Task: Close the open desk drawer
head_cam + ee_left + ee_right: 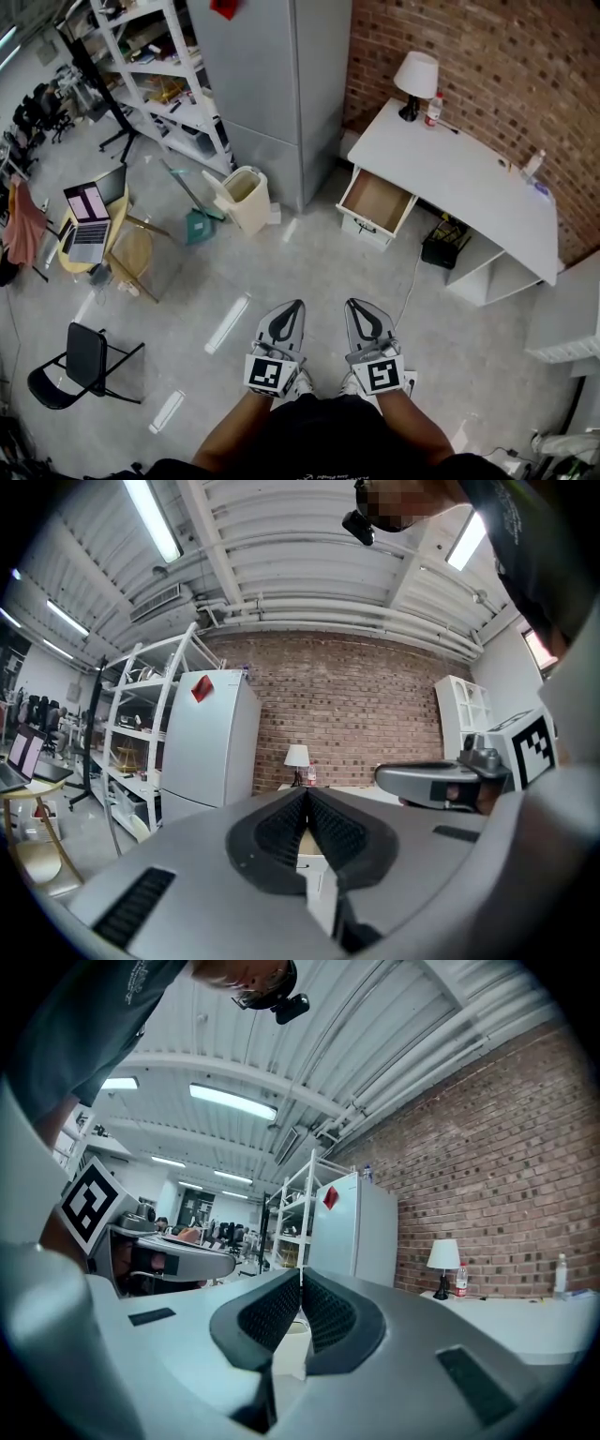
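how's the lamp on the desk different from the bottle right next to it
The lamp is the taller of the two, with a wide white shade on a dark base; the bottle is shorter and slim, pale with red on it. The lamp stands nearer the desk's corner, while the bottle stands beside it, further along the brick wall. Both stand upright on the white desk, close to that wall.

On the tabletop (459, 178) one lamp (416, 80) and two bottles (433, 109) are counted; one drawer (377, 204) is seen open at its front edge.
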Demonstrator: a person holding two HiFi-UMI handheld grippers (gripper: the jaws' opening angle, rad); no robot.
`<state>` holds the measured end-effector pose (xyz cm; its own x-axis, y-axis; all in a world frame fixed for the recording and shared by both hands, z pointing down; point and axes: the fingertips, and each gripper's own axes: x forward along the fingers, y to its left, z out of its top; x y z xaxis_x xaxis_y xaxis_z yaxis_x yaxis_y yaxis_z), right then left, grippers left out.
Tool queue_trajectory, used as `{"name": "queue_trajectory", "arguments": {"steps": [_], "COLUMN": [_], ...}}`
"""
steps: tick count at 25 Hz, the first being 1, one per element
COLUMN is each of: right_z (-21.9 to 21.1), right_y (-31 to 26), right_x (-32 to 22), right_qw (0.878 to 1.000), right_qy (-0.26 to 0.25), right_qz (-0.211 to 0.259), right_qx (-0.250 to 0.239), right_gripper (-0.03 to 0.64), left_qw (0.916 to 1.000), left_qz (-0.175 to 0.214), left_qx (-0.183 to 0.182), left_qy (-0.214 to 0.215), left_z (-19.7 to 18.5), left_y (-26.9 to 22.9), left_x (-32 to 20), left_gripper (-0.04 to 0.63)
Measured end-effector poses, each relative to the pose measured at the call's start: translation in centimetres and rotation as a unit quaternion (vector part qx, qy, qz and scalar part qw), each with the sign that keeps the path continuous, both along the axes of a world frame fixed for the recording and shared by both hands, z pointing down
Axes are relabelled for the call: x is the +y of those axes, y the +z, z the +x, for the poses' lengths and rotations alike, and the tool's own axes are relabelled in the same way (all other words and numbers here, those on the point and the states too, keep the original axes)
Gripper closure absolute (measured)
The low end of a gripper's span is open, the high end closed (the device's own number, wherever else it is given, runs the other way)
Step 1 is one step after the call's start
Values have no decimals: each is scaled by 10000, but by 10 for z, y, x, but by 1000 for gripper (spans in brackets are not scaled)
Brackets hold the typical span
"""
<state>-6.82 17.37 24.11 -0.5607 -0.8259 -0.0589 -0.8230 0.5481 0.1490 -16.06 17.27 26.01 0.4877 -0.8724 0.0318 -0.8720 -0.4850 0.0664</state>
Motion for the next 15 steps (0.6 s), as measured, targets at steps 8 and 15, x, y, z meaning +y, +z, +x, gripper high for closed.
{"name": "queue_trajectory", "arguments": {"steps": [8, 15], "right_z": [-17, -15], "right_y": [-3, 4], "right_x": [-1, -8], "right_qw": [9995, 9991], "right_qy": [264, 407], "right_qz": [85, -41], "right_qx": [134, 124], "right_gripper": [588, 588], "left_qw": [9996, 9991], "left_qz": [112, 50], "left_qx": [79, 98], "left_qy": [260, 398], "left_z": [-16, -12], "left_y": [-2, 2], "left_x": [-12, -23], "left_gripper": [589, 589]}}
